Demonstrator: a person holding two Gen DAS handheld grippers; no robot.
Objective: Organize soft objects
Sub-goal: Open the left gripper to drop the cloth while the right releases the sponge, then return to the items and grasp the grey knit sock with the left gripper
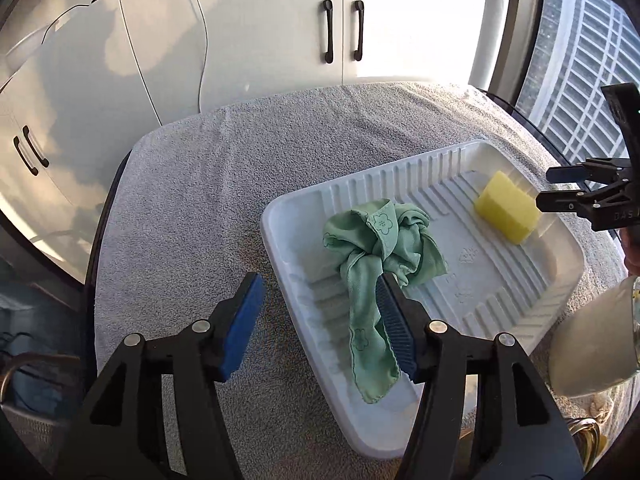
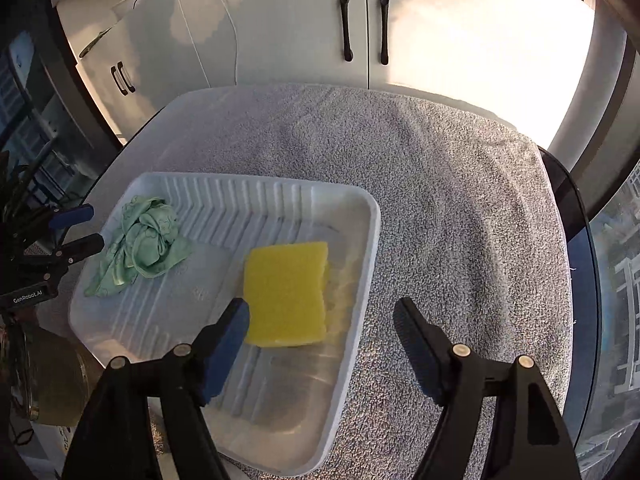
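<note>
Left wrist view: crumpled green cloth (image 1: 380,256) and yellow rectangular sponge (image 1: 507,213) lie apart in the ribbed white plastic tray (image 1: 288,220), apparently sorted; left gripper (image 1: 320,312) and right gripper (image 2: 322,322) both stand spread, gripping nothing.

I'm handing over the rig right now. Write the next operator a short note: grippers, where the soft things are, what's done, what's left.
Left gripper: open, empty. The tail of the green cloth lies beside its right finger, not clamped.
Right gripper: open, empty, just above the near edge of the yellow sponge.
Things: cloth, crumpled, and sponge, flat, both sit in the white tray on the grey towel, cloth at one end and sponge at the other, apart.
Done: both soft items are in the tray and released.
Left: no other soft items visible on the towel; maybe neaten the cloth, whose tail reaches the tray's rim, then withdraw.
</note>
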